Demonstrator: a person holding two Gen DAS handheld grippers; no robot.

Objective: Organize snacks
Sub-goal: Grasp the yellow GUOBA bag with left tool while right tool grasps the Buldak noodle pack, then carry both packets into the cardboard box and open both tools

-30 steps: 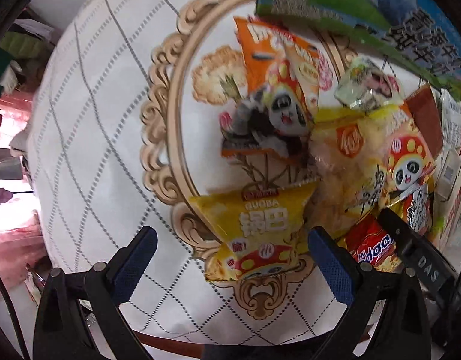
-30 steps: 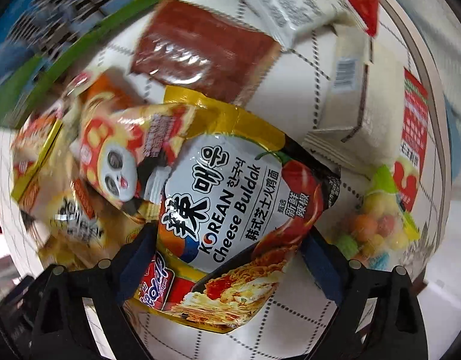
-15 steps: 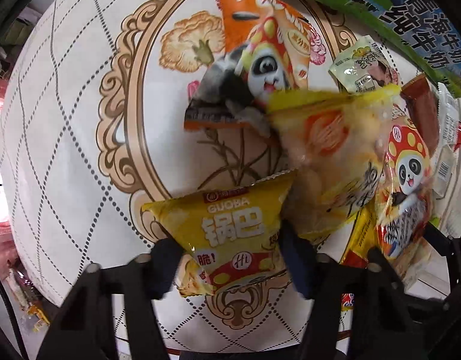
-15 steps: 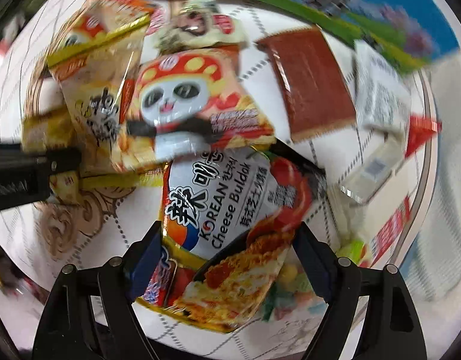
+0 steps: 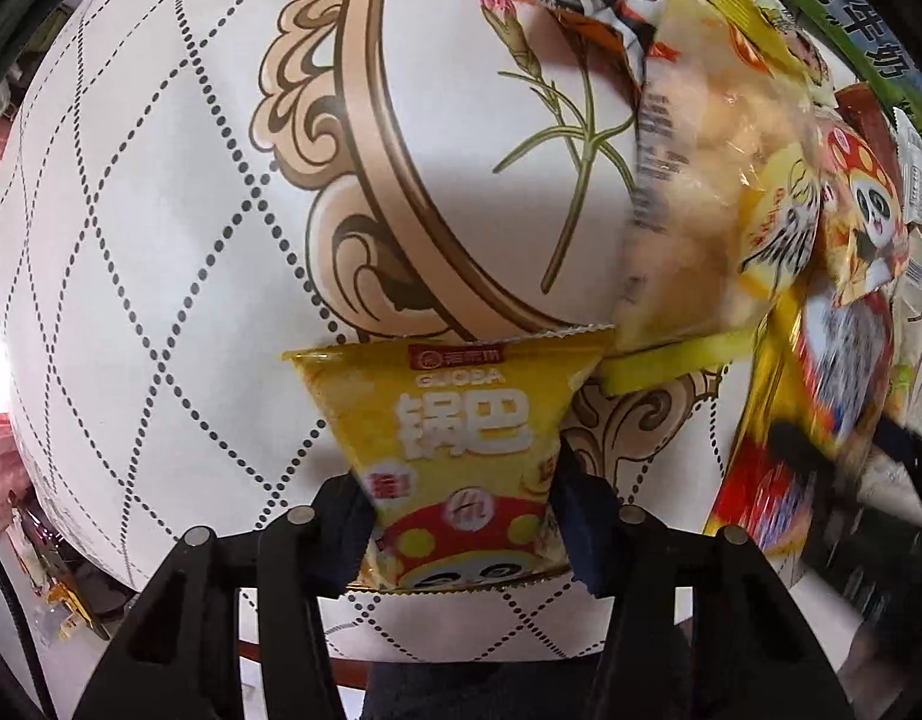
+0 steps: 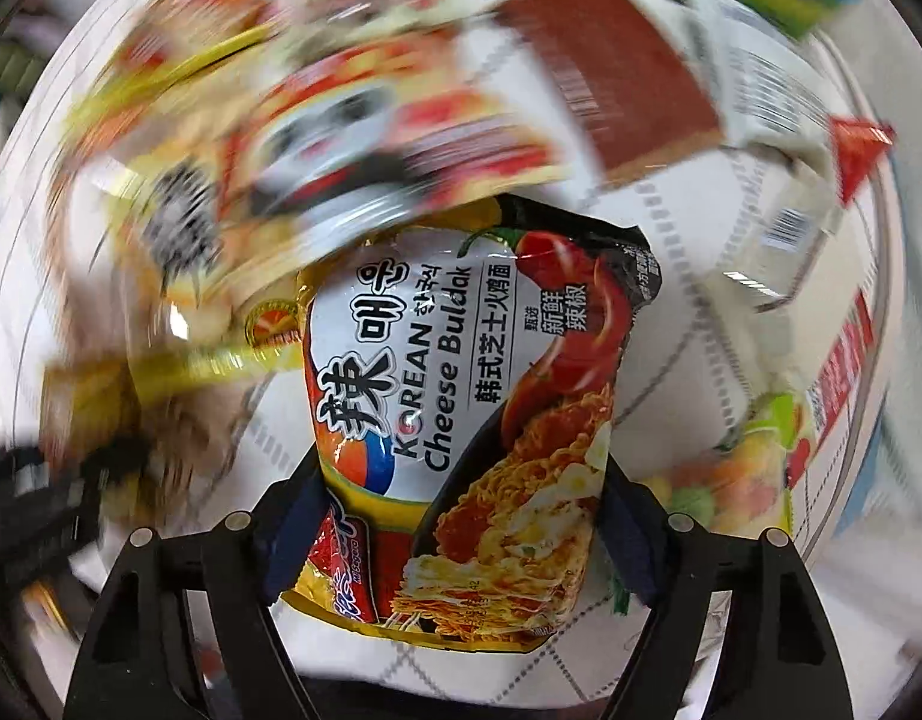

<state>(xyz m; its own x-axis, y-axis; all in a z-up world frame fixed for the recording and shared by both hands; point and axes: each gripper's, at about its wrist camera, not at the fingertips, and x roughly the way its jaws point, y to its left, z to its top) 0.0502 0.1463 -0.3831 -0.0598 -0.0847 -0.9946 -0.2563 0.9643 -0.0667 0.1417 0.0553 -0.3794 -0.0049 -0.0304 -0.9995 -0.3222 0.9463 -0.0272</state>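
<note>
A yellow Guoba snack bag (image 5: 461,420) with a red panda cap print is pinched at its lower half between the pads of my left gripper (image 5: 466,522). The jaws are opening slightly, but the pads still press its sides. The bag hangs over the ornate border of the white tablecloth (image 5: 161,240). My right gripper (image 6: 463,522) is closing on a Korean Cheese Buldak noodle packet (image 6: 461,360). Both pads touch its edges and the packet bulges between them. The packet stays sharp while the pile behind it is smeared by motion.
A clear bag with yellow trim (image 5: 700,180) and panda-print packets (image 5: 868,204) lie piled at the right. A green and blue carton (image 5: 850,30) stands behind them. Near the noodles are a flat brown-red packet (image 6: 610,78), white sachets (image 6: 760,60) and a bag of coloured sweets (image 6: 730,480).
My left jaws went from wide open to closed on the Guoba bag, and it shifted left away from the pile. My right gripper rolled and narrowed onto the noodle packet.
</note>
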